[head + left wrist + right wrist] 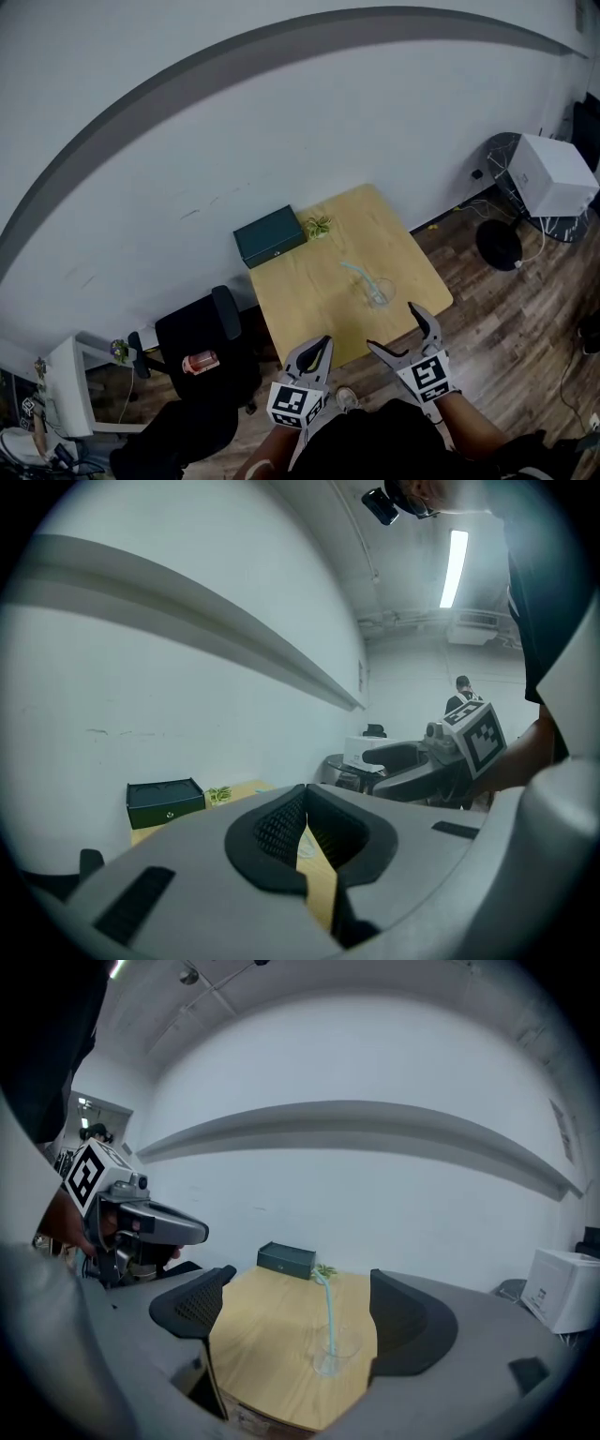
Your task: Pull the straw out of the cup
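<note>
Right gripper (302,1279) jaws stood wide, empty; clear cup (334,1356) holding pale straw (329,1312) ahead of it on wooden table (258,1335), not touched; left gripper (305,797) jaws together, empty

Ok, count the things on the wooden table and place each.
4. Dark green rectangular box at the far left corner; small green leafy sprig just right of it; clear plastic cup near the front right; pale blue straw leaning inside it. None looks hidden.
</note>
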`<control>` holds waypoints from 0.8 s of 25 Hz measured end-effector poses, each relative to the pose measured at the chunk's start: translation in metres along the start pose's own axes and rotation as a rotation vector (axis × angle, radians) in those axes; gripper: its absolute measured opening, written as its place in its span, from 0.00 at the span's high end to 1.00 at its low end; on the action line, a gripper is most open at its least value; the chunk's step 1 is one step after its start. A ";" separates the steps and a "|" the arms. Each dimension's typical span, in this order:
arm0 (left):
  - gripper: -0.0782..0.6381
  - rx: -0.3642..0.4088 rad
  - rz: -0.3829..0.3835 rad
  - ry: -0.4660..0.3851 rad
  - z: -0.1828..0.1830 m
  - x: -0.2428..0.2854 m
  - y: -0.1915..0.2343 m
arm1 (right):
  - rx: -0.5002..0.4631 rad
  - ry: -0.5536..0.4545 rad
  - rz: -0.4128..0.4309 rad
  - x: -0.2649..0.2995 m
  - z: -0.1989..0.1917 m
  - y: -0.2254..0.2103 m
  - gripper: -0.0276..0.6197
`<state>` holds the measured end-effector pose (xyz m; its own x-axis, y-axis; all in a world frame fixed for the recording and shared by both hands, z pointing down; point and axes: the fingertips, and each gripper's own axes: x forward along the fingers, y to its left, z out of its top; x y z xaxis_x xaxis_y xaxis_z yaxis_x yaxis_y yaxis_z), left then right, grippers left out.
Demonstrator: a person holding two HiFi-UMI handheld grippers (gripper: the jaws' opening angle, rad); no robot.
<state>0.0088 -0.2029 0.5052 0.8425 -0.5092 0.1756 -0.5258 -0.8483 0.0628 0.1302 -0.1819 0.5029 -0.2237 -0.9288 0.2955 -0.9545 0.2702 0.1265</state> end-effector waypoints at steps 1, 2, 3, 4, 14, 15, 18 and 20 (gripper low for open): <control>0.86 0.010 0.003 0.000 0.002 0.001 0.006 | -0.004 0.003 0.003 0.005 0.001 -0.001 0.17; 0.86 0.019 0.008 0.000 0.003 0.003 0.013 | -0.006 0.005 0.007 0.010 0.002 -0.003 0.17; 0.86 0.026 0.015 0.001 0.004 0.004 0.018 | -0.006 0.008 0.013 0.015 0.002 -0.004 0.17; 0.86 0.028 0.024 0.002 0.004 0.006 0.023 | -0.007 0.013 0.022 0.019 0.002 -0.005 0.17; 0.86 -0.026 0.133 0.024 0.002 0.028 0.039 | -0.014 0.095 0.135 0.065 -0.024 -0.027 0.19; 0.86 -0.023 0.140 0.021 0.003 0.031 0.039 | -0.013 0.107 0.150 0.069 -0.028 -0.030 0.19; 0.86 -0.030 0.147 0.021 0.005 0.036 0.037 | -0.016 0.136 0.185 0.079 -0.040 -0.038 0.20; 0.86 -0.042 0.158 0.026 0.003 0.037 0.036 | -0.014 0.151 0.205 0.087 -0.047 -0.041 0.21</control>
<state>0.0211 -0.2523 0.5112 0.7461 -0.6314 0.2115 -0.6564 -0.7509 0.0736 0.1595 -0.2614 0.5682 -0.3790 -0.8060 0.4546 -0.8892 0.4532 0.0622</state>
